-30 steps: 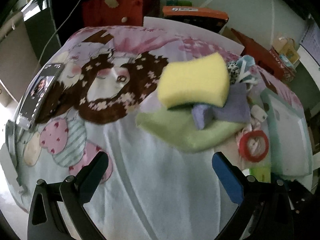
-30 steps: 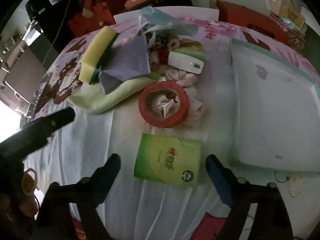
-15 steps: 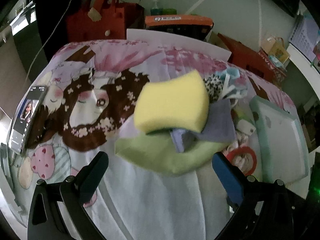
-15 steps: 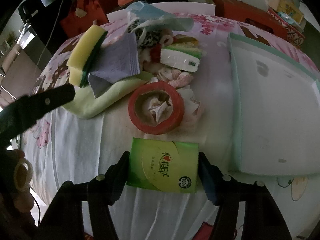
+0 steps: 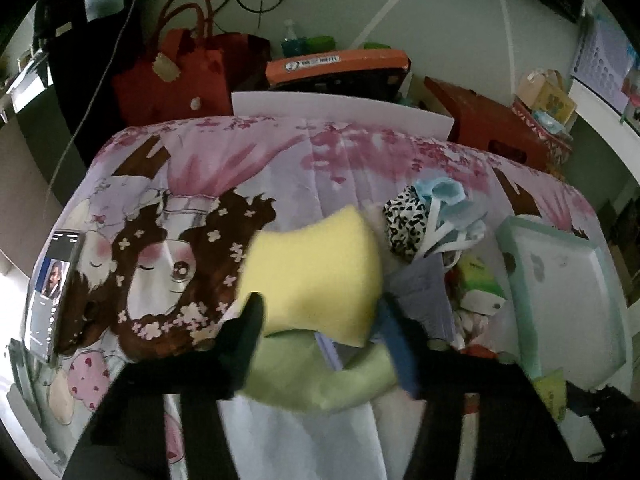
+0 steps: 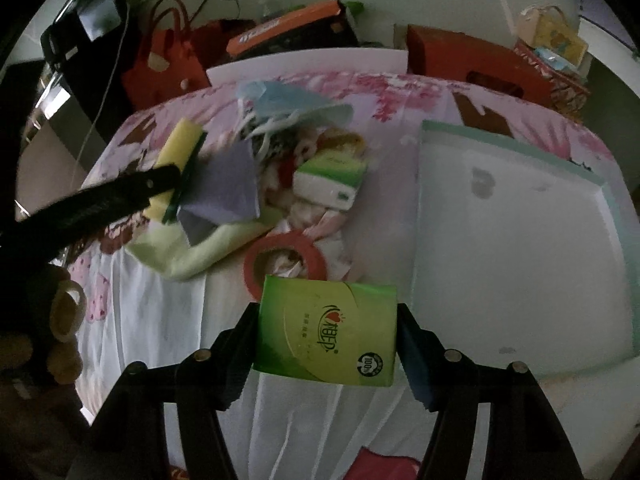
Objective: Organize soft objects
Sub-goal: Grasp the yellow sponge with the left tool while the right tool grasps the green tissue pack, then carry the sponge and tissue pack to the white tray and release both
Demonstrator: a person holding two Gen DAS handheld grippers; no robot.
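Observation:
My left gripper (image 5: 320, 320) is shut on a yellow sponge (image 5: 316, 272) with a green scouring side, seen from the right wrist too (image 6: 182, 152). The sponge sits over a purple cloth (image 6: 228, 184) and a light green cloth (image 5: 316, 376). My right gripper (image 6: 326, 336) is shut on a green tissue pack (image 6: 328, 336), held above the bedsheet. A red tape roll (image 6: 286, 256), a second tissue pack (image 6: 330, 178), face masks (image 6: 280, 100) and a leopard-print scrunchie (image 5: 404, 220) lie in the pile.
A pale tray with a teal rim (image 6: 516, 240) lies to the right on the cartoon-print sheet (image 5: 168, 248). A phone (image 5: 52, 288) lies at the left edge. A red bag (image 5: 176, 80) and boxes (image 5: 340, 68) stand behind the table.
My left gripper moved forward and closed on the yellow sponge. My right gripper closed on the green tissue pack and lifted it off the sheet.

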